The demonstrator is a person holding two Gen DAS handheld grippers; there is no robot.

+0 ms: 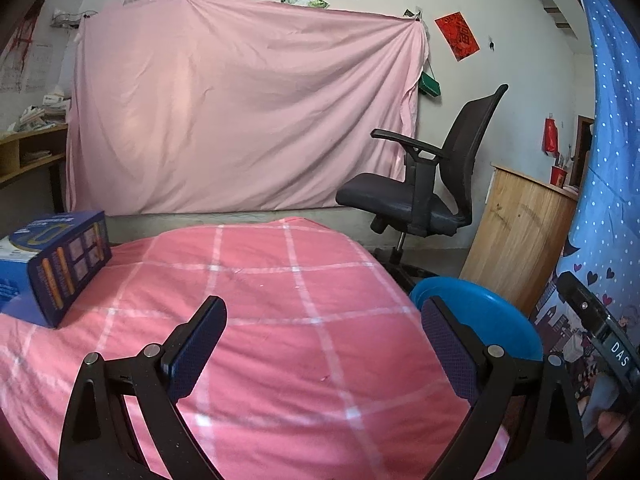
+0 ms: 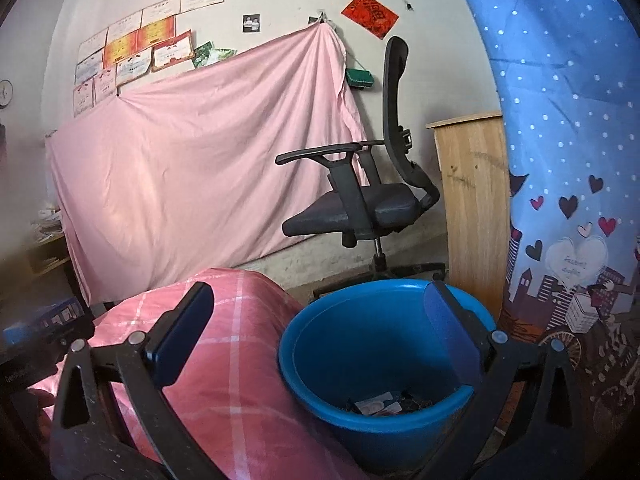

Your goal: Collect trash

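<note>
I held my left tool [image 1: 324, 344] with its two fingers wide apart and nothing between them, over the pink checked worktop [image 1: 280, 300]. One blue box [image 1: 52, 268] lay on it to the left. My right tool [image 2: 320, 340] was likewise spread and empty, above the one blue bucket [image 2: 320, 360] beside the worktop. Scraps of trash [image 2: 380, 404] lay at the bucket's bottom; I could not count them. One black office chair [image 2: 360, 204] stood behind.
</note>
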